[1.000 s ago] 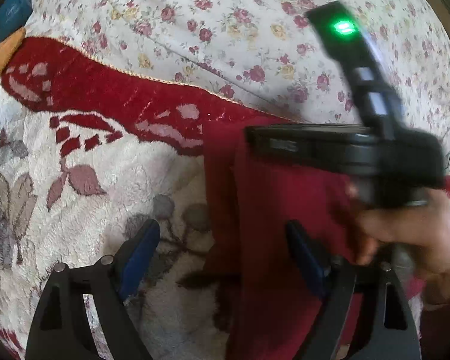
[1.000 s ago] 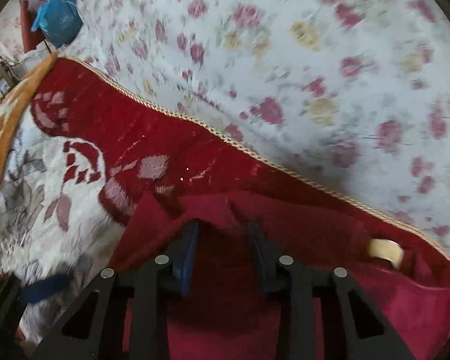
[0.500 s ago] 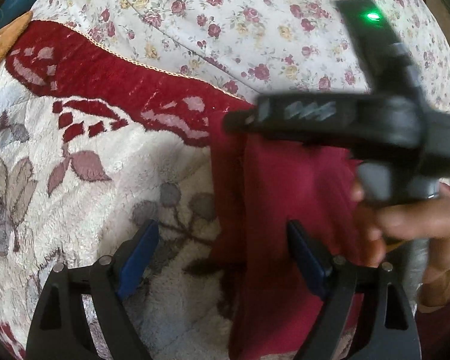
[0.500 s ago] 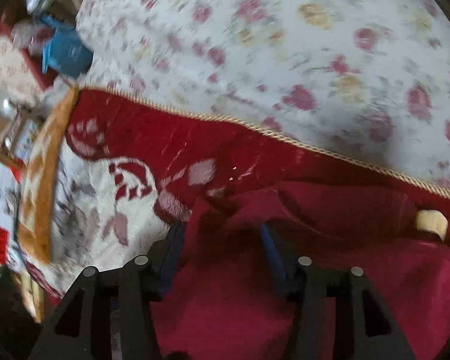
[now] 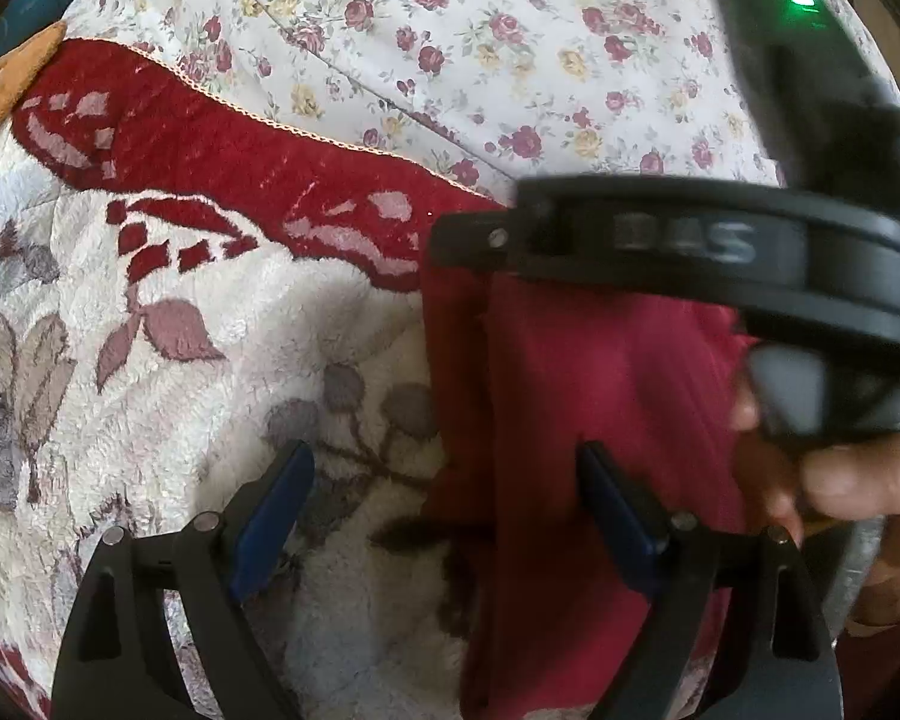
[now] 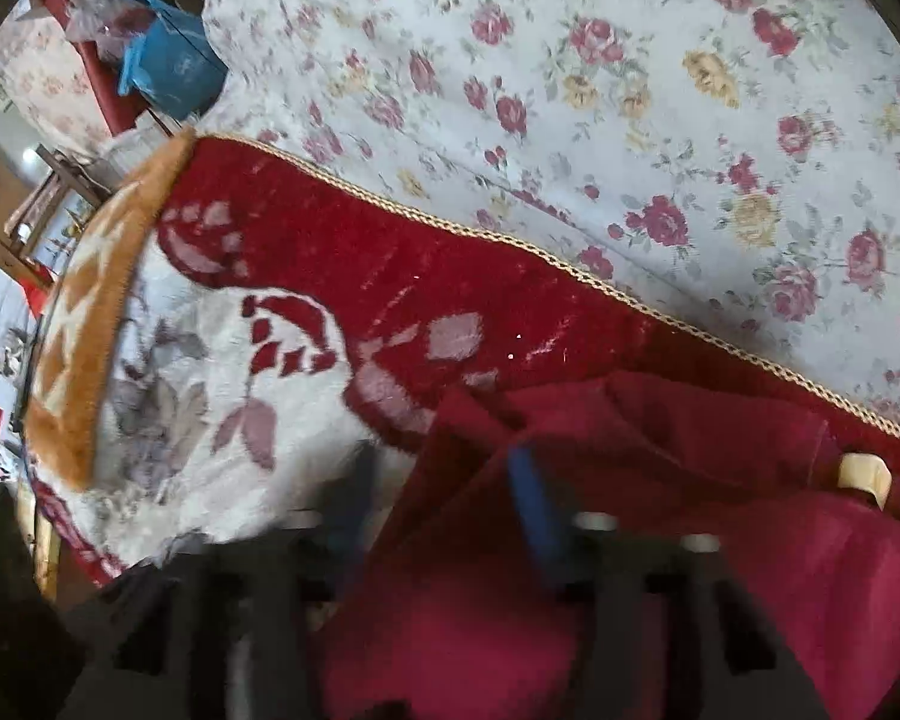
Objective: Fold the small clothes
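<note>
red garment (image 5: 600, 396) lies on a plush blanket (image 5: 222, 324) beside the floral sheet (image 5: 480, 48); left claw (image 5: 444, 510) spread, right claw (image 6: 444, 498) blurred but spread.

Left gripper (image 5: 444, 516) jaws spread over red garment (image 5: 600, 396) edge, right gripper (image 5: 690, 240) above, plush blanket (image 5: 210, 396) beneath

Garment (image 5: 600, 396) on blanket (image 5: 222, 360), floral sheet (image 5: 510, 48) behind, right claw (image 5: 450, 234) above garment.

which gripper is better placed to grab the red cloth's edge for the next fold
Left, probably. The left gripper is open with the red garment's left edge lying between its fingers, so it need only close. The right gripper is blurred, open above the garment's far corner.
</note>
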`<move>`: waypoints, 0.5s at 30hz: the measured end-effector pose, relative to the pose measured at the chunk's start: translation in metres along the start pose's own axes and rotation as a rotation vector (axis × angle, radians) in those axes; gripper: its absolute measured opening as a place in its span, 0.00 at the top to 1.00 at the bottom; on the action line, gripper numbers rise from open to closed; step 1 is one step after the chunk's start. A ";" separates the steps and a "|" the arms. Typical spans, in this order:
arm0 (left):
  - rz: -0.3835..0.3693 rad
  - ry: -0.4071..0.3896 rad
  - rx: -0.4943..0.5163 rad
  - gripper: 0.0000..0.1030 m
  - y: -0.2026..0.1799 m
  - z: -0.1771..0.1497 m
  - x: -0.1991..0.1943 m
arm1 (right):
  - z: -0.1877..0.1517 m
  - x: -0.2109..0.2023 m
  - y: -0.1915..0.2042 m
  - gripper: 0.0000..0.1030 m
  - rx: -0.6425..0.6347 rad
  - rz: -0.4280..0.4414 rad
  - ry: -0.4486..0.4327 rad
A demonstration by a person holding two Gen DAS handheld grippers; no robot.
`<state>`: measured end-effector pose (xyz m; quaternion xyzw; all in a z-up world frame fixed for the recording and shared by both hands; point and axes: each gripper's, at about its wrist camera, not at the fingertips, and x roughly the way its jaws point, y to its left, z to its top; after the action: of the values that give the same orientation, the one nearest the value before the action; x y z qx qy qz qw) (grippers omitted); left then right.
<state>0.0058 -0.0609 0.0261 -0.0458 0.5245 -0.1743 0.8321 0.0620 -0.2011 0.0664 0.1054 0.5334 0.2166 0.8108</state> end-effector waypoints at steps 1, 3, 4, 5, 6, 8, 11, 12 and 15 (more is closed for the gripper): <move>-0.002 0.001 -0.003 0.14 0.001 0.000 0.000 | 0.000 -0.003 0.002 0.35 -0.014 -0.011 0.000; -0.003 0.001 -0.005 0.14 0.001 -0.002 -0.002 | -0.001 -0.006 0.003 0.32 -0.023 -0.031 0.007; -0.005 0.001 -0.003 0.14 0.001 -0.002 -0.002 | -0.001 -0.006 0.004 0.28 -0.019 -0.040 0.016; -0.008 0.002 -0.003 0.14 0.002 -0.003 -0.003 | -0.001 -0.005 0.004 0.24 -0.016 -0.042 0.028; -0.016 0.005 -0.004 0.13 0.003 -0.004 -0.004 | -0.001 -0.002 0.005 0.23 -0.015 -0.043 0.048; -0.040 0.021 -0.007 0.12 0.006 -0.007 -0.005 | -0.001 0.006 0.009 0.21 -0.029 -0.068 0.087; -0.077 0.041 -0.017 0.11 0.012 -0.012 -0.004 | 0.000 0.026 0.019 0.14 -0.084 -0.128 0.121; -0.084 0.044 -0.021 0.11 0.013 -0.013 -0.004 | 0.000 0.032 0.022 0.14 -0.107 -0.145 0.127; -0.092 0.044 -0.024 0.11 0.013 -0.014 -0.005 | -0.004 0.036 0.026 0.23 -0.161 -0.203 0.104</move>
<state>-0.0056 -0.0451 0.0211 -0.0758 0.5419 -0.2070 0.8110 0.0644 -0.1617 0.0456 -0.0261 0.5636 0.1807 0.8056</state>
